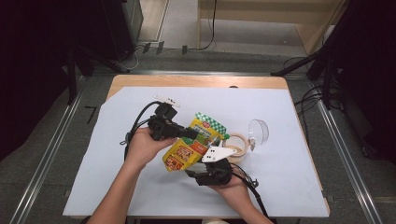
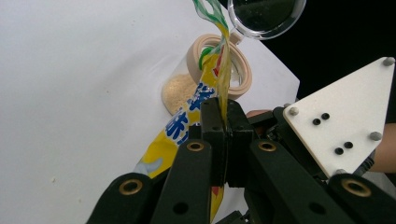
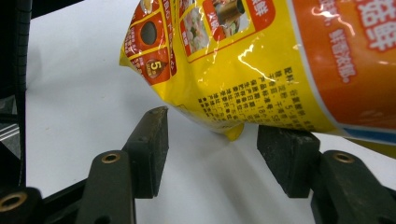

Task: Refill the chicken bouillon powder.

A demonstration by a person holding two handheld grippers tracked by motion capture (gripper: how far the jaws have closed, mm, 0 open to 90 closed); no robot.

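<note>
The right gripper (image 1: 195, 173) lies nearest the camera in the high view, held in the person's right hand (image 1: 232, 187) just below the yellow seasoning pouch (image 1: 194, 142). In the right gripper view its jaws stand partly open with a gap between the two pads (image 3: 150, 148), and the pouch's (image 3: 243, 60) lower corner hangs just above that gap; the far pad sits right under the pouch's edge, but whether it touches cannot be told, and nothing is clamped. The left gripper (image 1: 190, 133), in the left hand (image 1: 142, 145), reaches the pouch from its left side. In the left gripper view its jaws are pressed together on the thin edge of the pouch (image 2: 187, 123), which runs upward between the pads and is held clear of the white sheet (image 1: 280, 163) that covers the table. Just right of the pouch lies a glass jar (image 1: 237, 147) on its side, with beige powder (image 2: 180, 91) inside it and its pale rim towards the pouch. The jar's clear lid (image 1: 258, 131) hangs open beyond it, farther from the pouch.
</note>
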